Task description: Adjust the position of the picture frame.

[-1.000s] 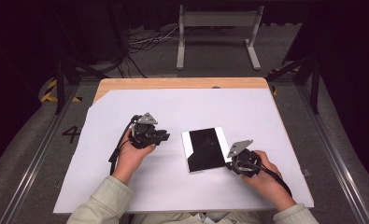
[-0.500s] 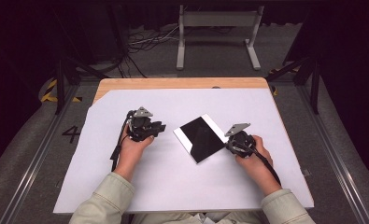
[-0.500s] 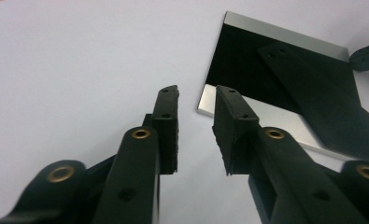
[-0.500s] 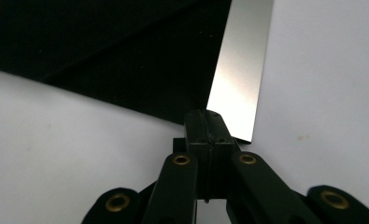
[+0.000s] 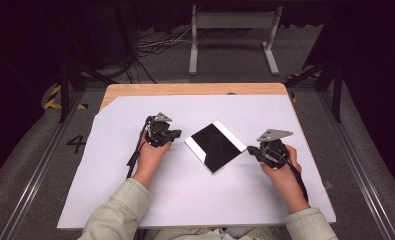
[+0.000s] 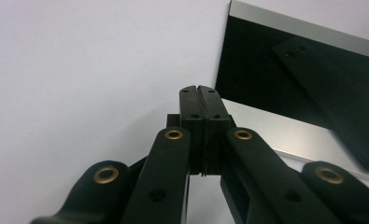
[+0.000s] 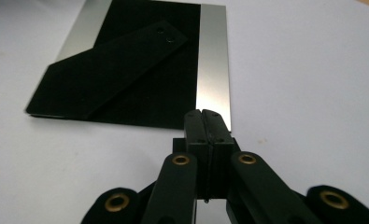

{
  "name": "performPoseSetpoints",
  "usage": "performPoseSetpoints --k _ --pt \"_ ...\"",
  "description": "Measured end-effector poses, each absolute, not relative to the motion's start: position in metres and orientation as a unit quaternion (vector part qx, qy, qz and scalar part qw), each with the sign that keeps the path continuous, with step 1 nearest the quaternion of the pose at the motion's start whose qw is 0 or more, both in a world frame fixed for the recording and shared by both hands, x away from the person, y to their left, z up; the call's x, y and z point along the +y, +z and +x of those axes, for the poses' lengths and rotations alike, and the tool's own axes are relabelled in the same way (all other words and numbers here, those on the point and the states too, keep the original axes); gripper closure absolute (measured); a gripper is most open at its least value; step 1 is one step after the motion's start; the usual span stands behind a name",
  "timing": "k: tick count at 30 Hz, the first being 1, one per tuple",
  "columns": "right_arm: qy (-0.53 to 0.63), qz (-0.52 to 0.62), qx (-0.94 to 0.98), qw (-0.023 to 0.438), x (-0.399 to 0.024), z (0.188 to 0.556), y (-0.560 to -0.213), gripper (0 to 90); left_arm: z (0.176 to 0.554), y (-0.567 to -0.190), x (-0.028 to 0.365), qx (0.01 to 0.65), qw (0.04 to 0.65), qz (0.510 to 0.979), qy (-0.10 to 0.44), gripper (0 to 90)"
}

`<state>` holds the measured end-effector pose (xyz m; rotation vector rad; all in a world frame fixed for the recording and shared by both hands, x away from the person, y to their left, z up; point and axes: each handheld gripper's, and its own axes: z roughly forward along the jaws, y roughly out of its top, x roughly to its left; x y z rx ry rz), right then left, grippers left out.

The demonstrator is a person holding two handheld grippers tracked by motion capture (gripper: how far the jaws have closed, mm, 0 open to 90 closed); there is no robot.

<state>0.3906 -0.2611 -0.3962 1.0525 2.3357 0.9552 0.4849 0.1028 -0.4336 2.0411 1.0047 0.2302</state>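
A flat black panel with silver strips along two edges (image 5: pixel 216 146) lies on the white sheet, turned like a diamond. A black strut with two holes lies on it (image 7: pixel 126 70). My left gripper (image 5: pixel 178 134) is just left of the panel and points at it. Its jaws have just closed, pads pressed together with nothing between them (image 6: pixel 201 88); the panel (image 6: pixel 275 74) lies ahead to the right. My right gripper (image 5: pixel 250 149) is shut and empty at the panel's right corner. Its tips (image 7: pixel 202 112) reach the near end of a silver strip; I cannot tell if they touch.
The white sheet (image 5: pixel 195 200) covers a wooden table whose bare edge (image 5: pixel 195 89) shows at the back. Beyond the table a grey metal stand (image 5: pixel 232 35) and cables stand on the dark floor. Rails run along both sides of the table.
The panel has turned from nearly square-on to a diamond and slid a little away from me. Both hands moved away from me, the right one also to the right. The left jaws have shut.
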Motion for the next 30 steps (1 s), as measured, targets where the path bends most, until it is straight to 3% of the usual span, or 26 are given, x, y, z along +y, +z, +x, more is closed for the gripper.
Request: performPoseSetpoints --k 11,30 --pt "0.372 0.389 0.818 0.205 -0.294 0.359 -0.375 90.0 0.499 -0.448 0.097 0.415 0.417 0.806 0.067 90.0" --pt "0.374 0.391 0.82 0.187 -0.296 0.362 -0.376 90.0 0.489 -0.449 0.08 0.375 0.394 0.839 0.022 90.0"
